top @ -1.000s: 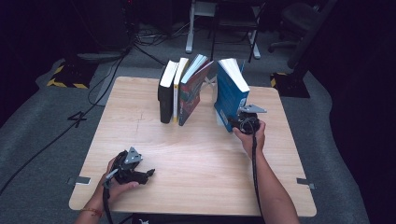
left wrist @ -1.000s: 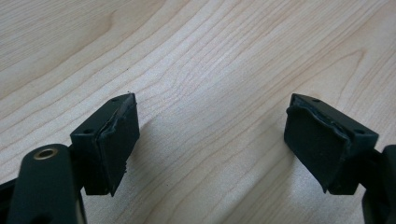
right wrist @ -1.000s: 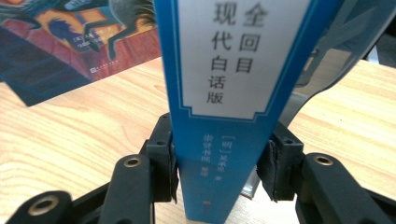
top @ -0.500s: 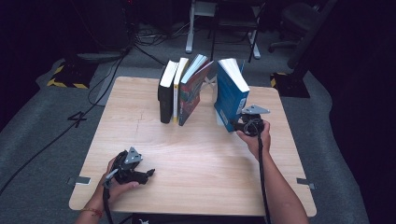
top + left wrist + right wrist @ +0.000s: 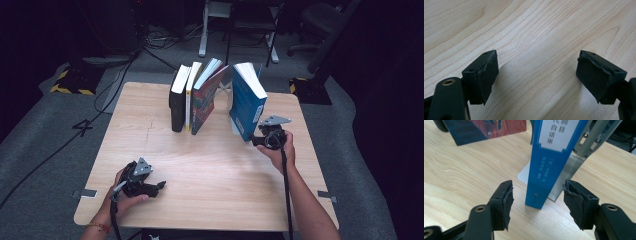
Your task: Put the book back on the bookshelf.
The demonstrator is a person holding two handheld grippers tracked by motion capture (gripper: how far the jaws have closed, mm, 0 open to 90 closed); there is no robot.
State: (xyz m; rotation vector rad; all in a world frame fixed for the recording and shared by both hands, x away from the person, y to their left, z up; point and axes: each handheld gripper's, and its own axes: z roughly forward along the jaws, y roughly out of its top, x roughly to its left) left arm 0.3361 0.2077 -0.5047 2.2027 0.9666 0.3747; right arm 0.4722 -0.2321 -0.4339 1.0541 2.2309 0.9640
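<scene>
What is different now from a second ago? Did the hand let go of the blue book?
The right gripper has just been opening its jaws; they now stand apart on either side of the blue book without pressing its spine, and the right hand has backed off slightly. The book stands against its metal bookend. The left gripper, open on the table, and the other three books stayed put.

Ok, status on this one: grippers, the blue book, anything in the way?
Right gripper open, jaws just widened, clear of blue book. Left gripper open over bare table. Book upright against metal bookend. Nothing blocking.
</scene>
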